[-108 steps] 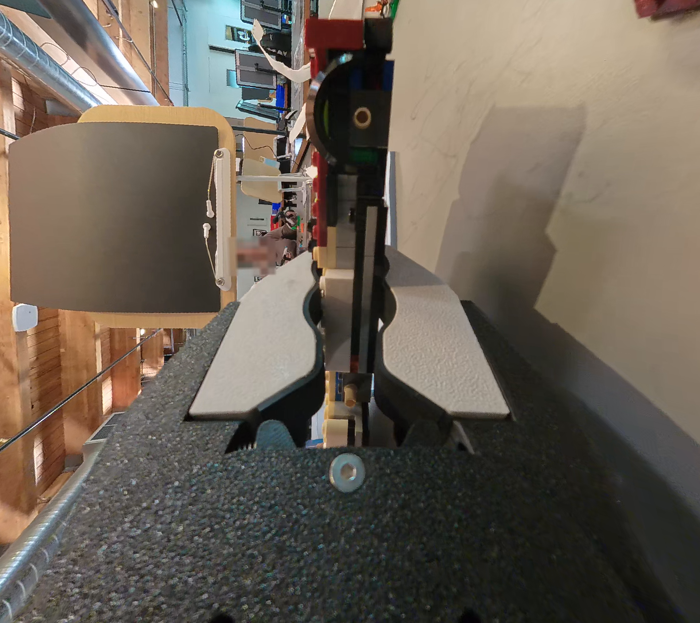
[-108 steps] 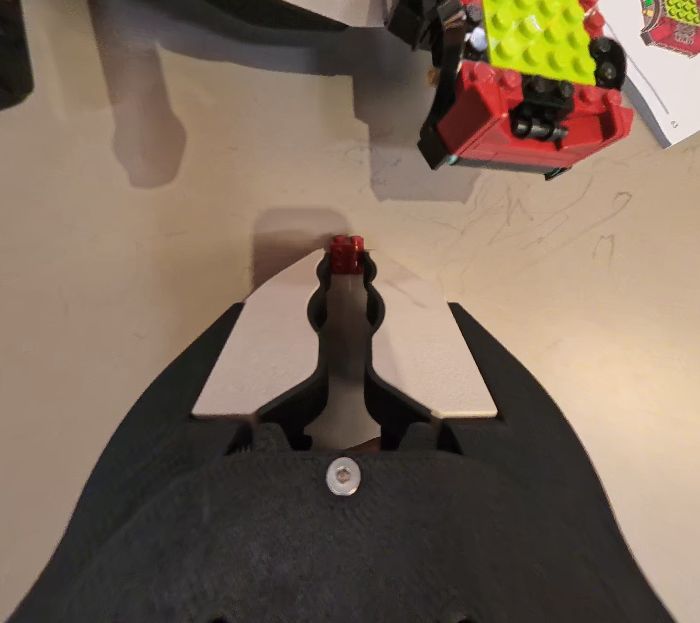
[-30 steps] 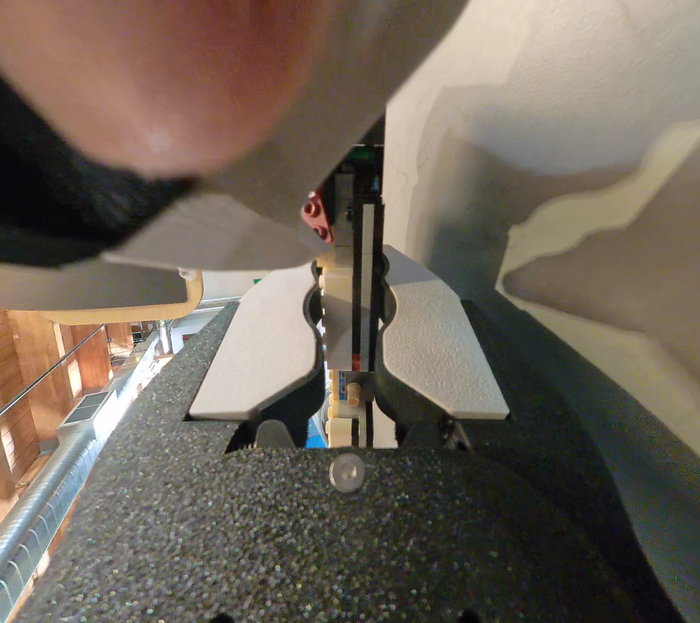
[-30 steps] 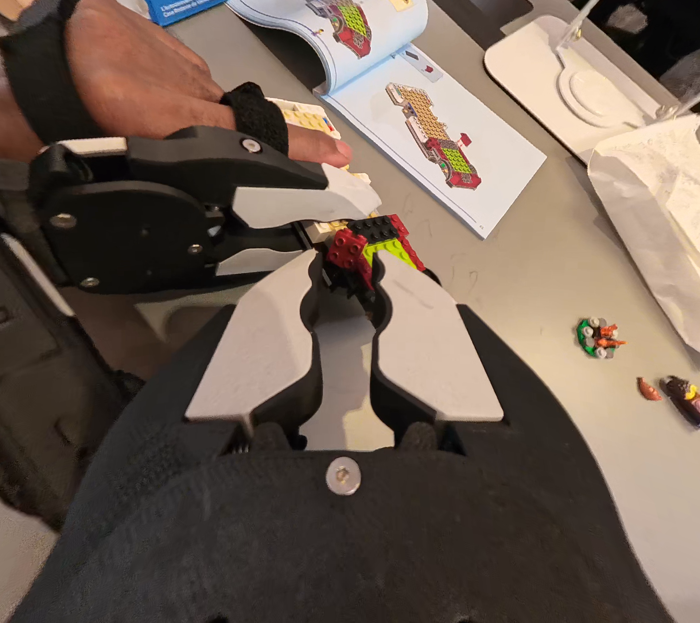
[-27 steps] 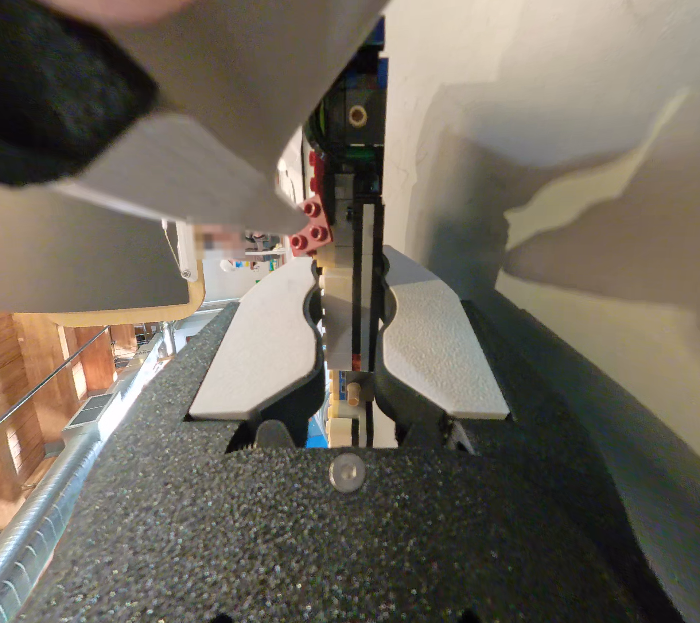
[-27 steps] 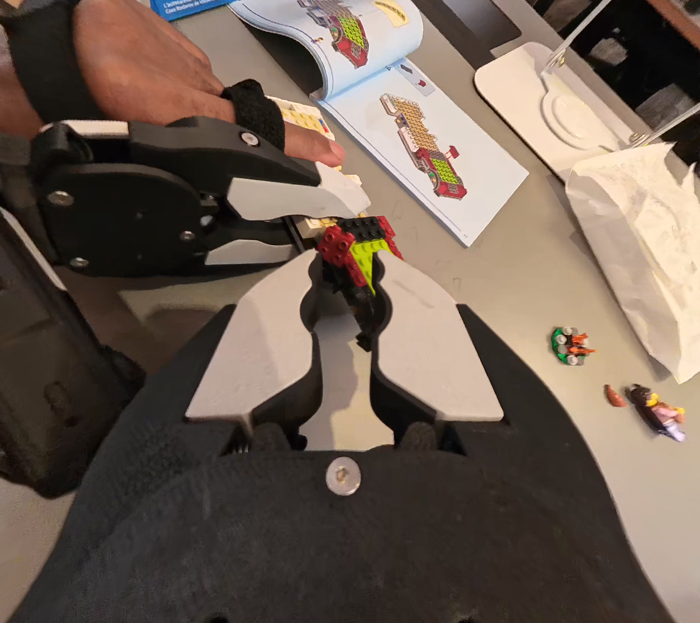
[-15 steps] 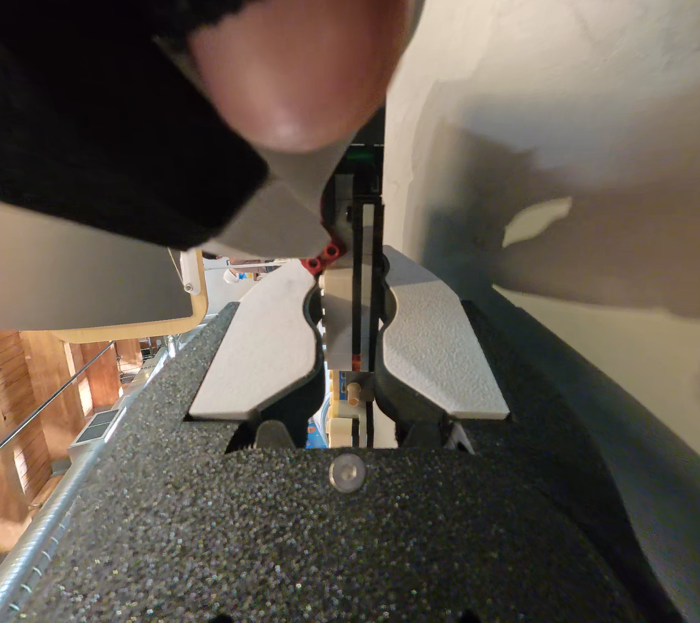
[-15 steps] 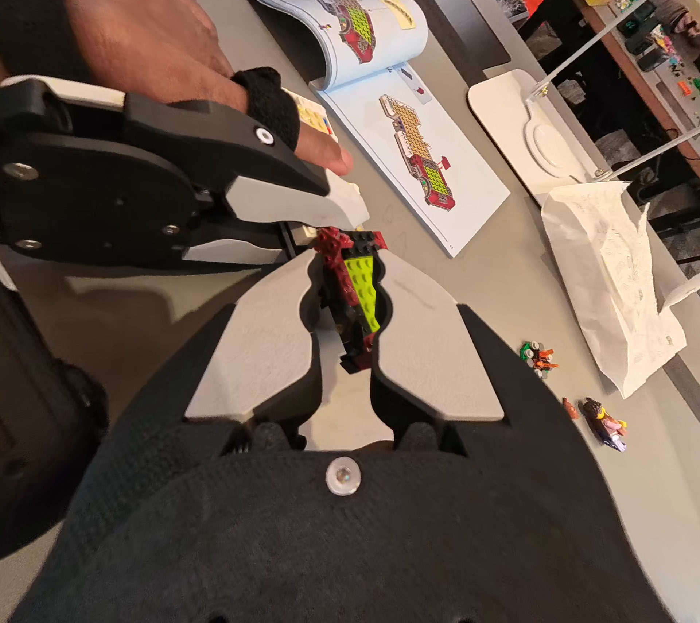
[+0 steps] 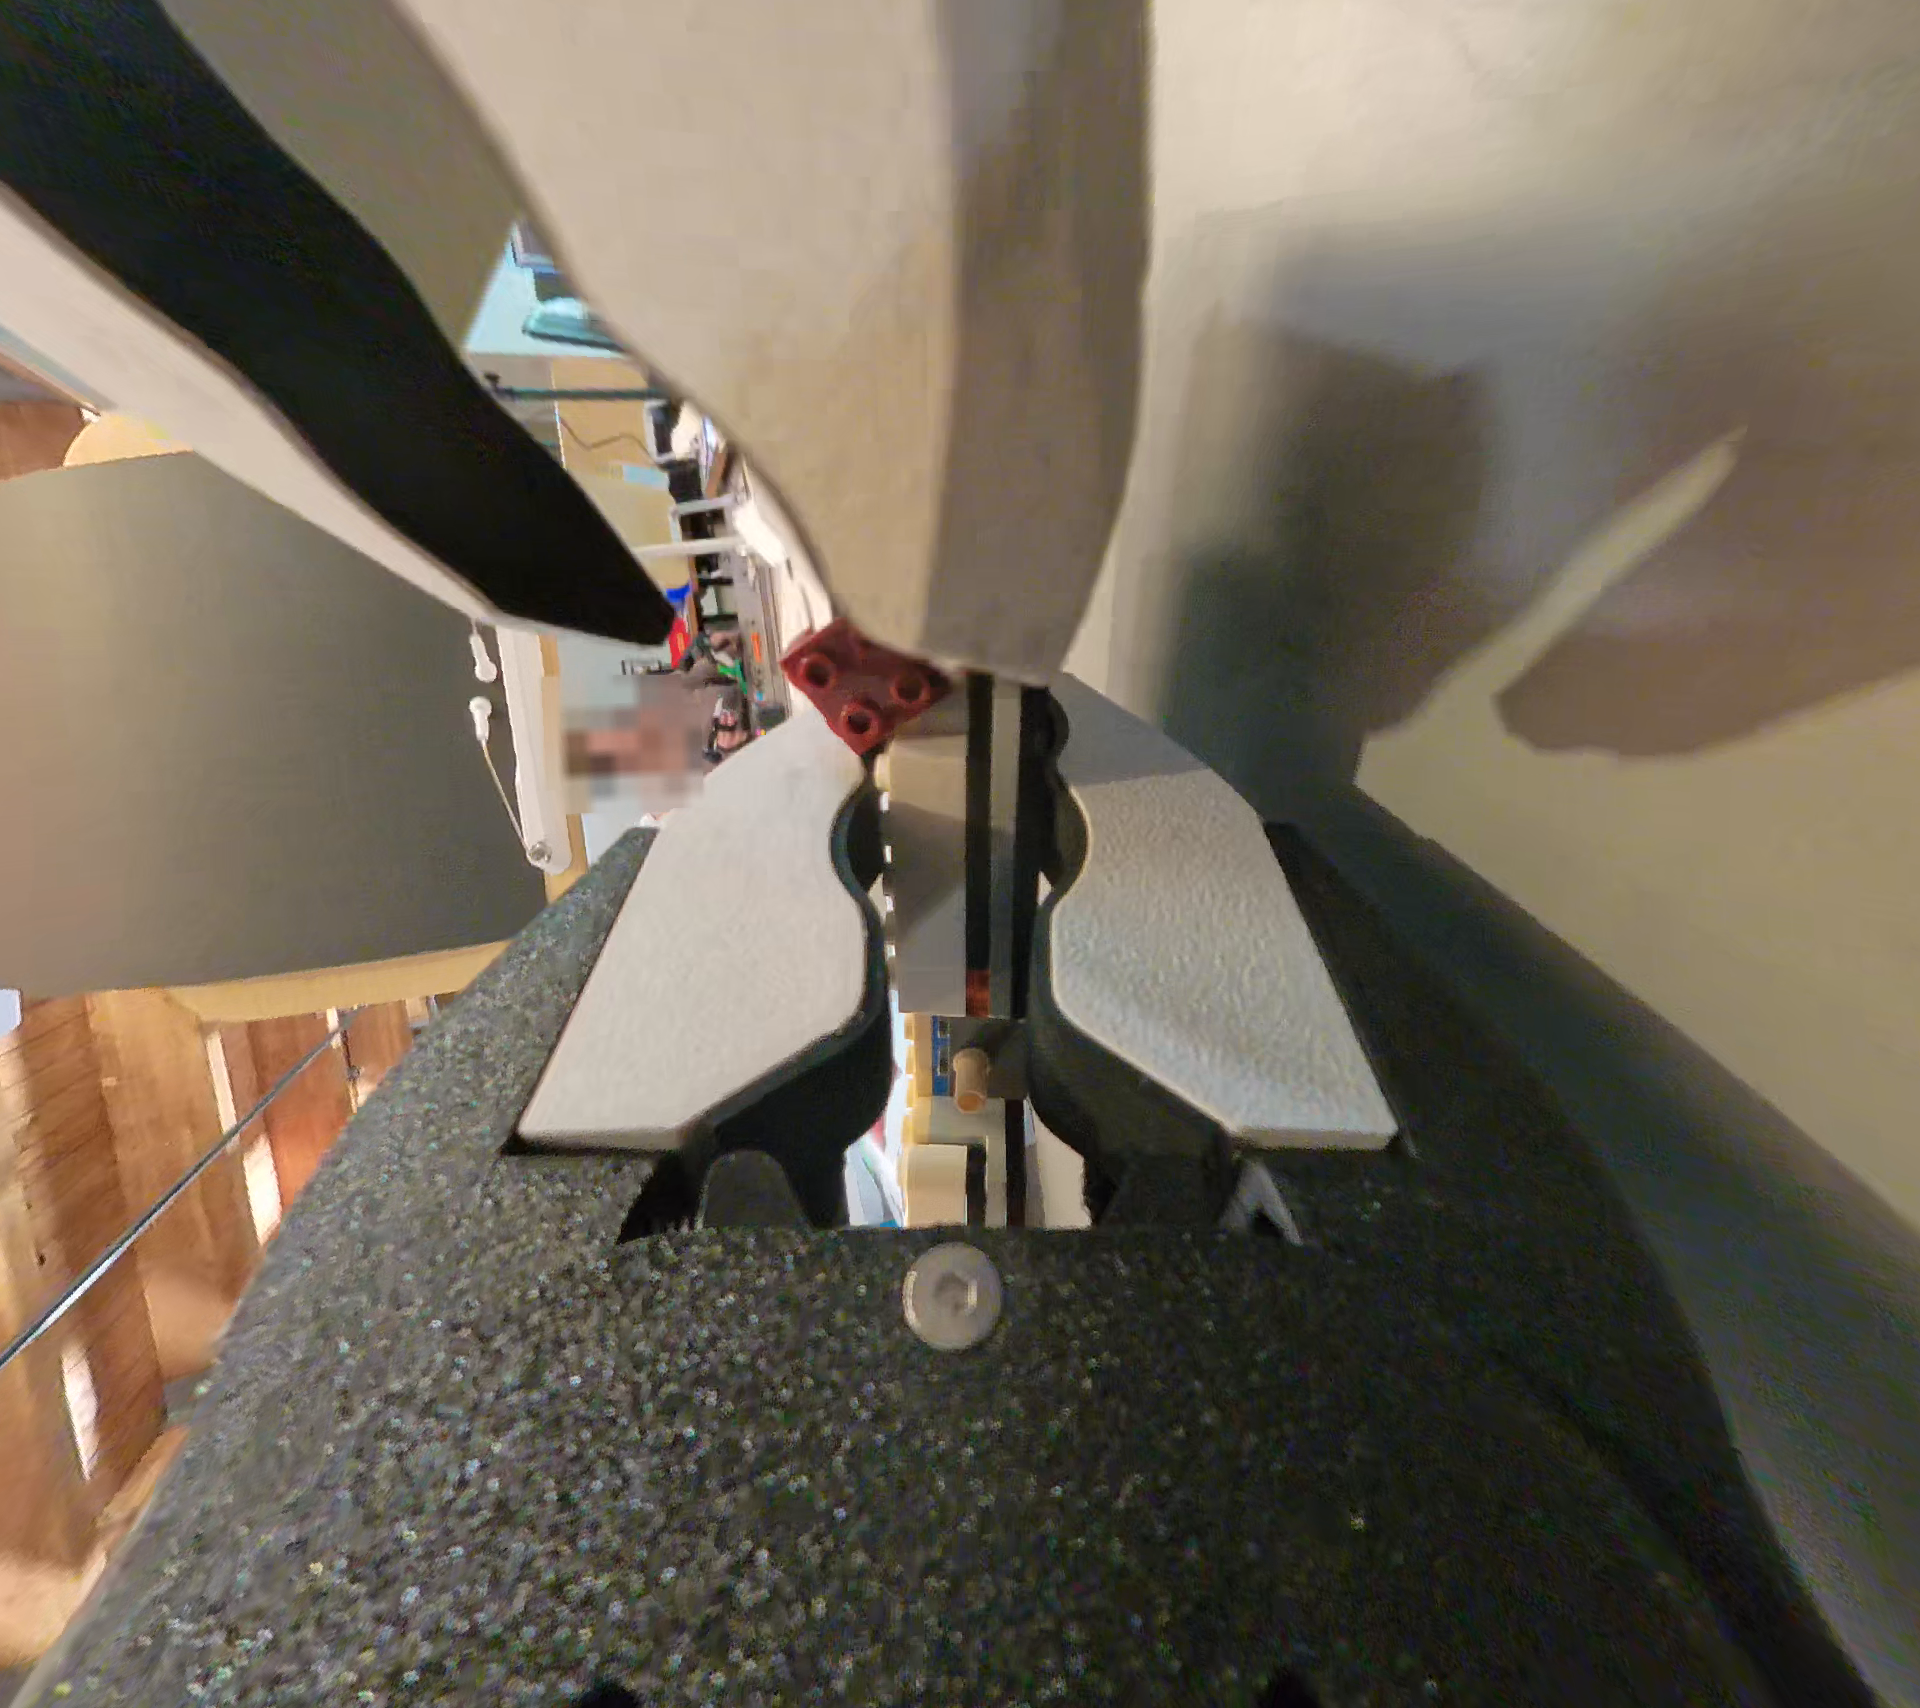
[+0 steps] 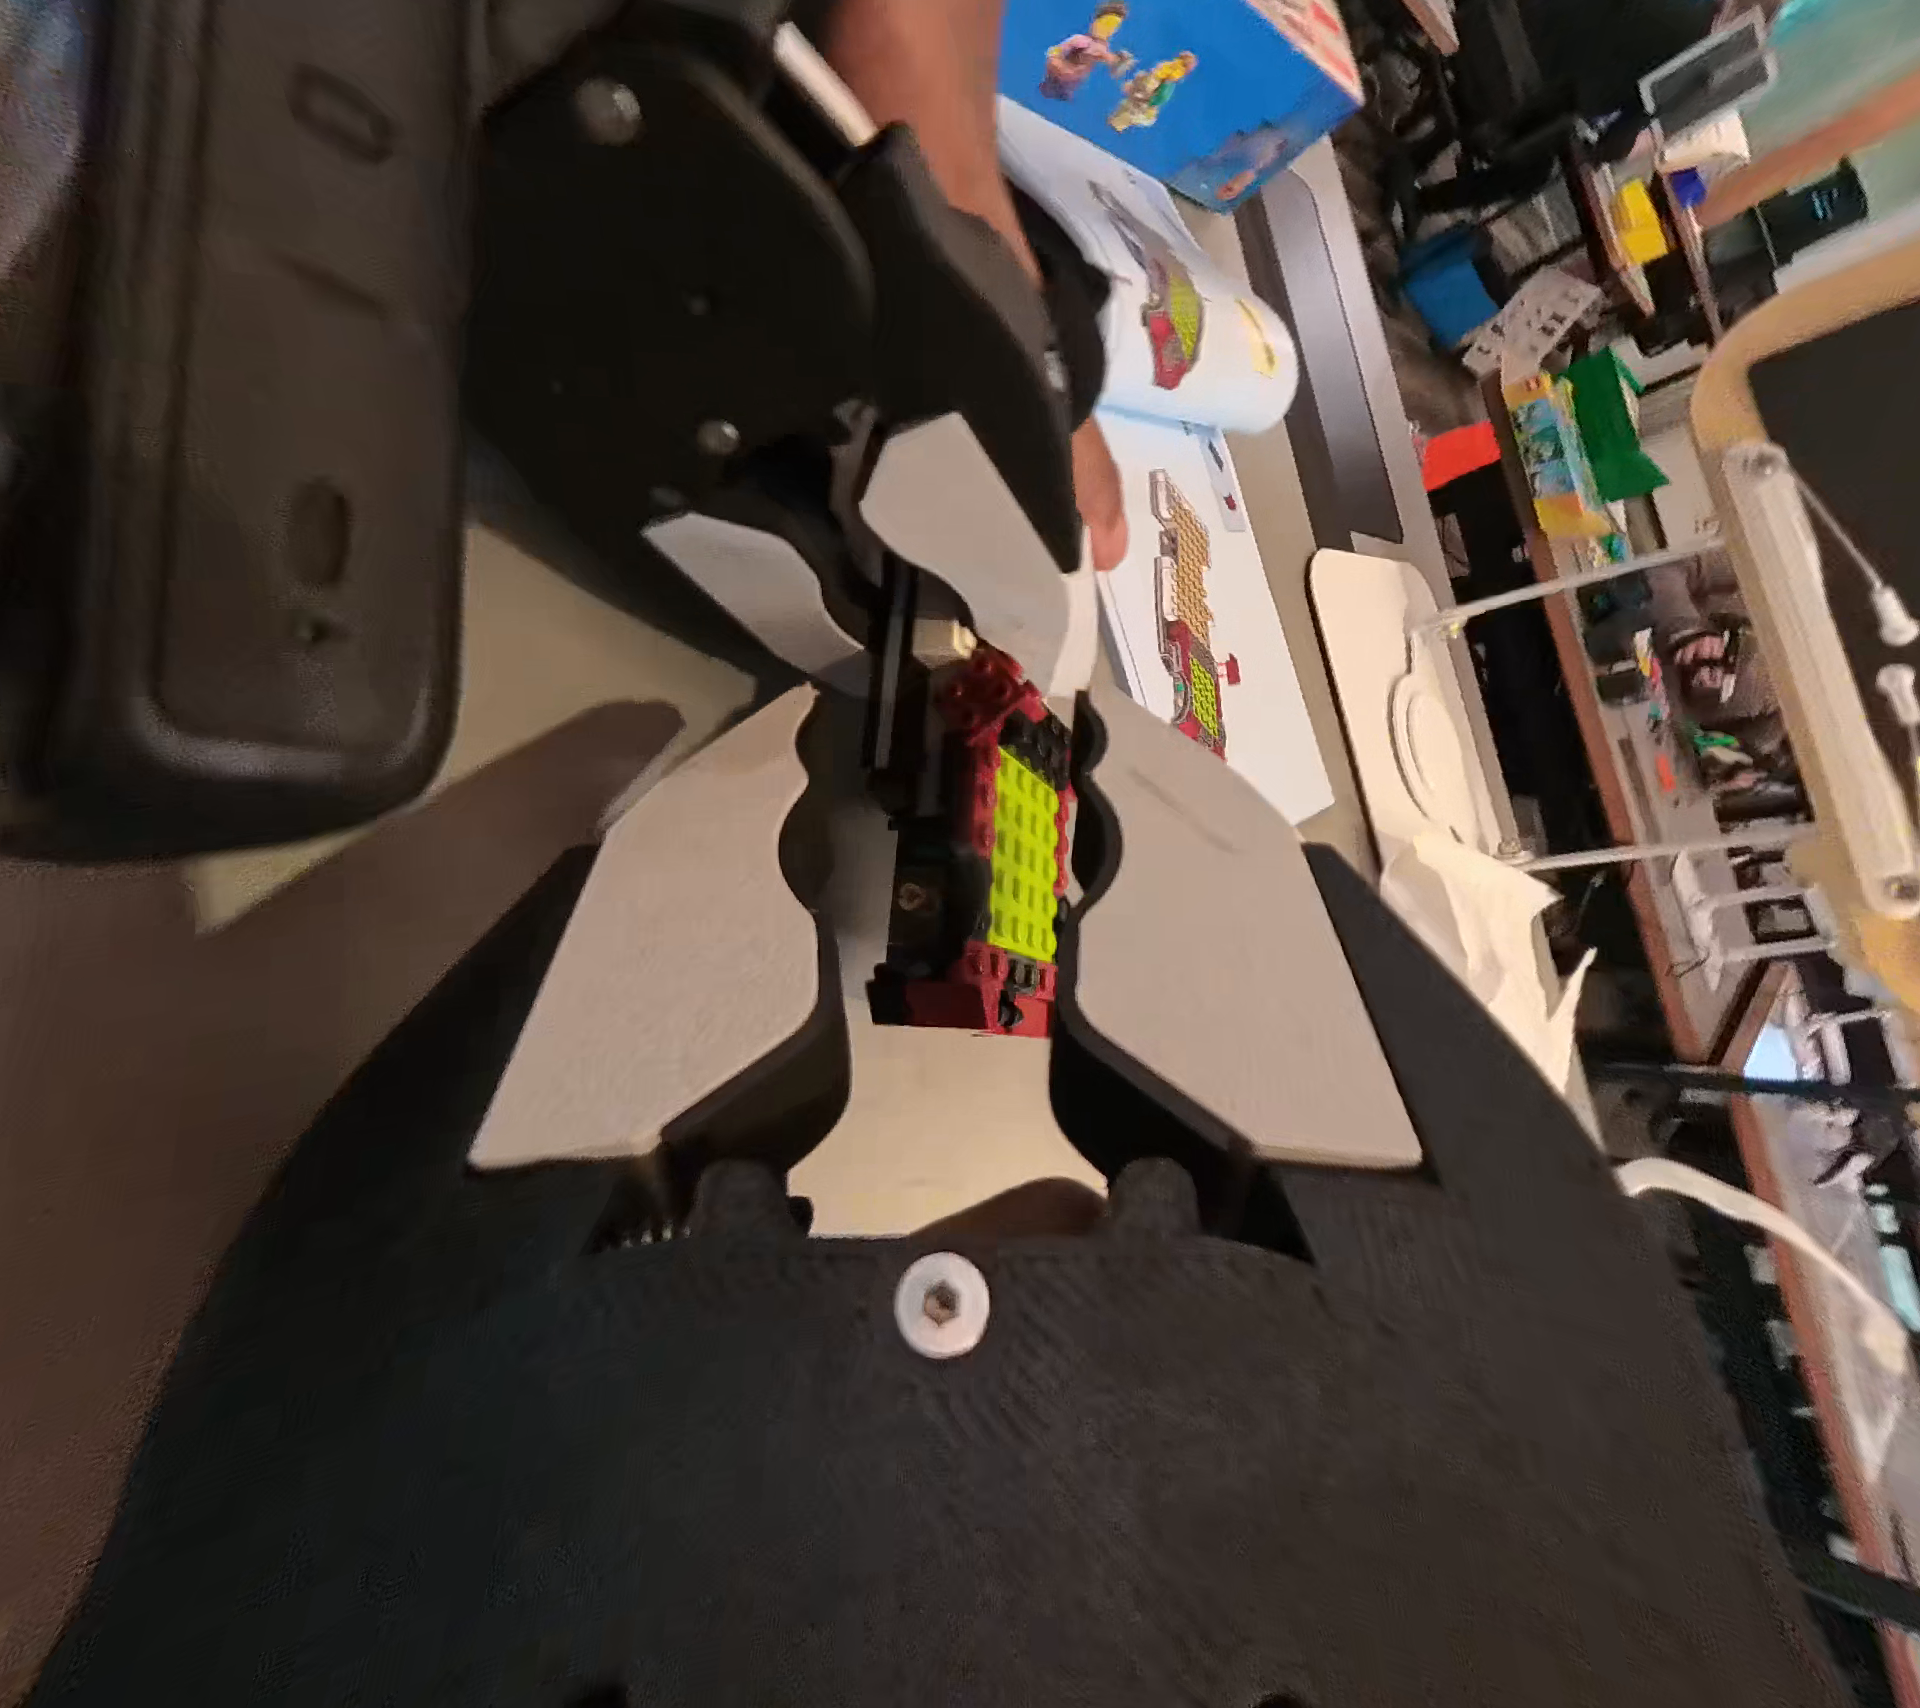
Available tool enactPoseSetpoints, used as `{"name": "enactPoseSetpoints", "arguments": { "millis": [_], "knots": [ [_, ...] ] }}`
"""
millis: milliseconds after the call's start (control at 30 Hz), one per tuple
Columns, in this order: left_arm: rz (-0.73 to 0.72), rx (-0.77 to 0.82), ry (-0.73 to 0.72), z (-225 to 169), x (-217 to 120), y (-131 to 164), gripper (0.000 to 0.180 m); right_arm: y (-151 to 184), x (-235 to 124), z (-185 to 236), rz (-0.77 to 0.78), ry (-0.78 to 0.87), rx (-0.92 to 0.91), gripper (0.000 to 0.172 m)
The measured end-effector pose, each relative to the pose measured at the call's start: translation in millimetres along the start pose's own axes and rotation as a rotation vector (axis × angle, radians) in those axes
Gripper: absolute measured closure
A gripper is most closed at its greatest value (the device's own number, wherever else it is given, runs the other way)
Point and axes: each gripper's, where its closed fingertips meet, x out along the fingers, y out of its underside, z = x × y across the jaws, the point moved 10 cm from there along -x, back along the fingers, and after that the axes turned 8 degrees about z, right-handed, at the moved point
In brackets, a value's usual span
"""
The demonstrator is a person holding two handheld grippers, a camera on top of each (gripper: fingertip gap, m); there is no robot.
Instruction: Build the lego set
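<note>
While our left gripper (image 9: pixel 961 785) clamps the tan-and-black end of the brick vehicle (image 10: pixel 987 869), we see its long axis running down between our right gripper's (image 10: pixel 940 765) parted fingers, dark-red brick (image 9: pixel 864 690) at the far end.

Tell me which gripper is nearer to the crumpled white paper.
Right. The crumpled white paper lies just beside the right gripper; the left gripper is farther, beyond the red-and-lime brick model.
</note>
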Motion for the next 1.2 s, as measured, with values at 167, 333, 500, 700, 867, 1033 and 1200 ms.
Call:
{"name": "enactPoseSetpoints", "arguments": {
  "millis": [167,333,500,700,867,1033,1200],
  "knots": [
    [-0.042,0.014,-0.001,0,-3,1,0.155,3,1,7,0.024,0.017,-0.104,0.121],
    [-0.032,0.032,-0.006,1,-3,3,0.155,1,7,12,0.050,0.101,-0.189,0.117],
    [-0.042,0.041,-0.005,1,-5,1,0.155,1,13,16,0.056,0.146,-0.225,0.117],
    [-0.049,0.033,-0.002,2,-6,1,0.155,2,18,19,0.084,0.172,-0.264,0.127],
    [-0.052,0.015,-0.003,3,-7,0,0.155,3,17,18,0.080,0.208,-0.271,0.131],
    [-0.044,0.004,-0.004,4,-6,1,0.155,2,16,19,0.081,0.236,-0.271,0.131],
    [-0.041,-0.001,-0.006,5,-6,0,0.155,0,16,18,0.055,0.215,-0.212,0.130]
  ]
}}
